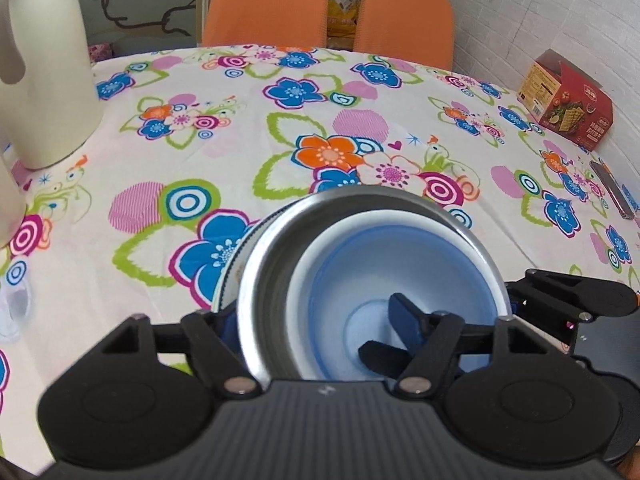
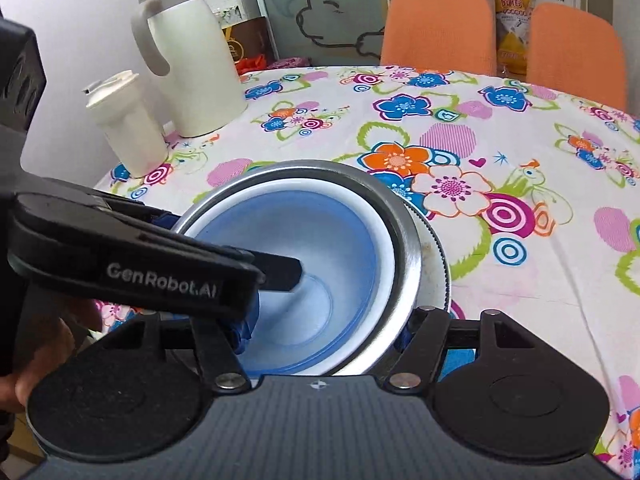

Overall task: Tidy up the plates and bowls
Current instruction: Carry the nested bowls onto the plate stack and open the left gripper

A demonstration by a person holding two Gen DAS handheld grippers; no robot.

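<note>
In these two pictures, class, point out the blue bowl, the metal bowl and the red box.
blue bowl (image 2: 320, 240): right wrist view, inner wall.
metal bowl (image 1: 276, 248): left wrist view, bare inner wall left of the blue bowl.
red box (image 1: 576, 108): left wrist view, printed front face.

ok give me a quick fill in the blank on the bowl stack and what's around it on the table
1. The blue bowl sits nested inside a ____ bowl.
2. Behind the table stand two ____ chairs.
3. The tall white jug stands beside a smaller white ____.
4. The red box lies near the ____ wall.

Missing words: metal; orange; bottle; brick
</note>
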